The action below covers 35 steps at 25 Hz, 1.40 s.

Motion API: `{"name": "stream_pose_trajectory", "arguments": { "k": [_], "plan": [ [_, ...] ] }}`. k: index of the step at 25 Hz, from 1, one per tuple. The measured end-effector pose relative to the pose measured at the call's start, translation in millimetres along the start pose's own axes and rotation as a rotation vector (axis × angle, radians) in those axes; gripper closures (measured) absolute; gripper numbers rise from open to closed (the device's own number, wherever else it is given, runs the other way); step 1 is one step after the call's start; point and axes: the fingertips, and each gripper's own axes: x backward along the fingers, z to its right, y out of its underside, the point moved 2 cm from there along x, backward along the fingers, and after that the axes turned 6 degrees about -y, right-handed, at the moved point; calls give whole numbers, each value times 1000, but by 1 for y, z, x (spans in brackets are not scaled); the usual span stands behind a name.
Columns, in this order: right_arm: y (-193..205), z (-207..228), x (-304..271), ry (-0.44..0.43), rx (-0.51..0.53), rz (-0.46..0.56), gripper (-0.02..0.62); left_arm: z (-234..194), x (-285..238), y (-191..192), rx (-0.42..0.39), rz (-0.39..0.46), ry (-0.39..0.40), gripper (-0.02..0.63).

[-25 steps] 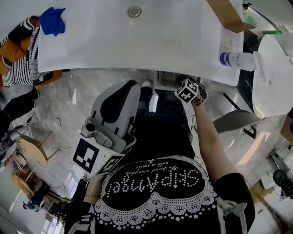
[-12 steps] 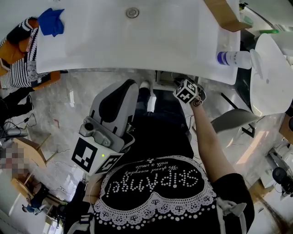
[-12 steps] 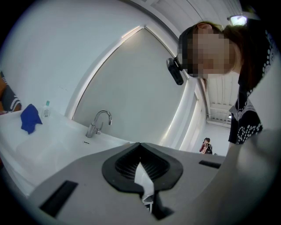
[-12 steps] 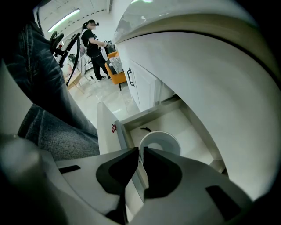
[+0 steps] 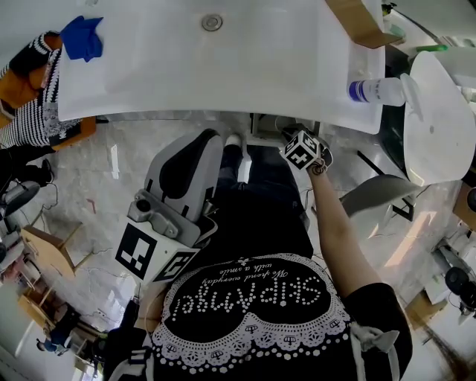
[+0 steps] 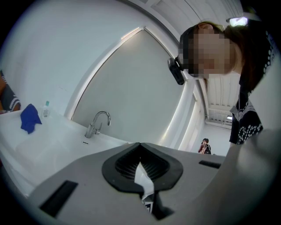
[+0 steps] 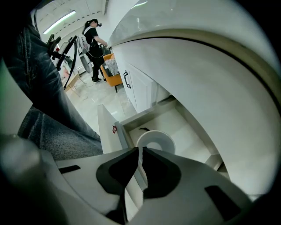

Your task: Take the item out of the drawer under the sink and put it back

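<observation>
In the right gripper view an open drawer (image 7: 115, 128) sits under the white sink counter (image 5: 223, 67). A white roll (image 7: 156, 140) lies flat inside it. My right gripper (image 7: 140, 152) points steeply down over the drawer's side wall, just short of the roll, its jaws shut with only a thin slit between them. Whether they touch the wall I cannot tell. In the head view only its marker cube (image 5: 301, 149) shows, below the counter's front edge. My left gripper (image 6: 140, 148) is held level near my body, away from the drawer, jaws shut, with a thin white strip showing in the seam.
On the counter lie a blue cloth (image 5: 82, 37) at the left, a bottle (image 5: 375, 91) on its side and a cardboard box (image 5: 357, 22) at the right. A faucet (image 6: 97, 123) stands behind the basin. My legs are close to the drawer front. People stand further off.
</observation>
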Motion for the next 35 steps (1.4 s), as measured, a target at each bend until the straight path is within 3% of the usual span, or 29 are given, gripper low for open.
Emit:
{"name": "stream_pose_trajectory", "arguments": {
  "k": [12, 20, 28, 35],
  "plan": [
    [0, 3, 7, 46, -29, 24, 563, 6, 6, 1, -6, 5, 29, 601],
    [-5, 9, 18, 113, -130, 111, 572, 11, 13, 5, -16, 3, 61, 601],
    [-9, -1, 23, 162, -168, 142, 577, 8, 24, 3, -23, 13, 90, 601],
    [-24, -3, 38, 198, -281, 255, 577, 2, 36, -2, -24, 32, 88, 601]
  ]
}}
